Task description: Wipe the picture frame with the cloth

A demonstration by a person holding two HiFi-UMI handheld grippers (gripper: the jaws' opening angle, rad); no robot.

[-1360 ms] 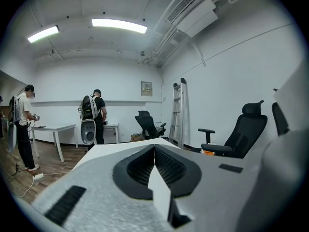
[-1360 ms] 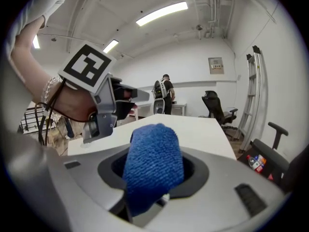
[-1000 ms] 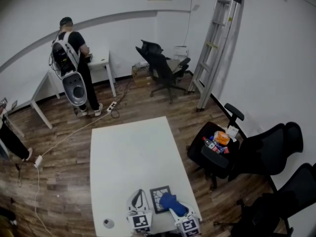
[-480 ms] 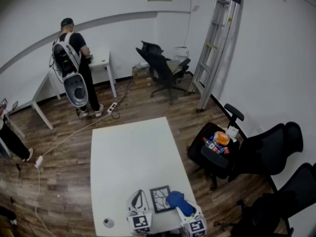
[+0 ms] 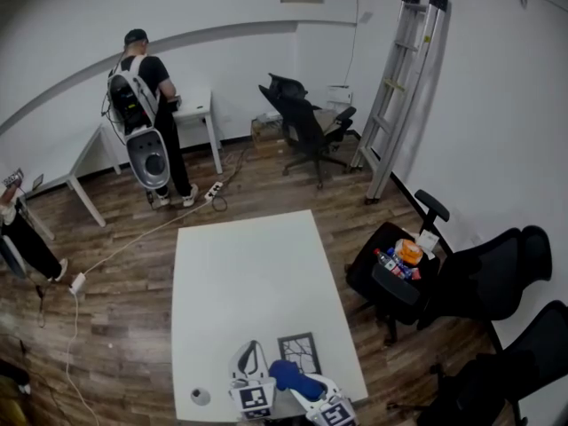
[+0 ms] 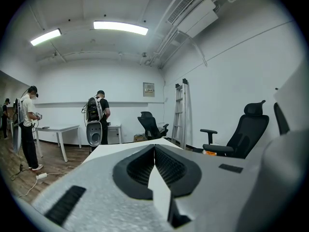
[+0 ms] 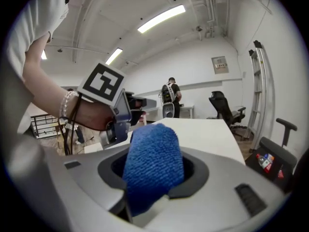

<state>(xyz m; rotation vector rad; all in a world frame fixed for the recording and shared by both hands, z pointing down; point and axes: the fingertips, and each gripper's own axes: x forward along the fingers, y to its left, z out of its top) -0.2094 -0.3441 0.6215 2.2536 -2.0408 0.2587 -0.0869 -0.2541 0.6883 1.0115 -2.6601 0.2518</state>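
Note:
The black picture frame (image 5: 299, 353) lies flat near the front edge of the white table (image 5: 244, 282). My right gripper (image 5: 300, 385) is shut on a bunched blue cloth (image 5: 291, 377), which sits just in front of the frame's near edge. In the right gripper view the cloth (image 7: 152, 163) fills the space between the jaws, and the left gripper (image 7: 120, 116) shows beyond it, held by a hand. My left gripper (image 5: 249, 358) rests to the left of the frame; in its own view the jaws (image 6: 154, 154) meet with nothing between them.
A small round object (image 5: 201, 397) lies at the table's front left. A black chair seat holding bottles and snacks (image 5: 399, 260) stands right of the table, with more office chairs (image 5: 497, 273) beyond. A ladder (image 5: 406, 87) leans on the far wall. A person with a backpack (image 5: 146, 122) stands at a far desk.
The right gripper has carried the blue cloth from the frame's right side leftward and nearer, to just in front of the frame. The left gripper has stayed put.

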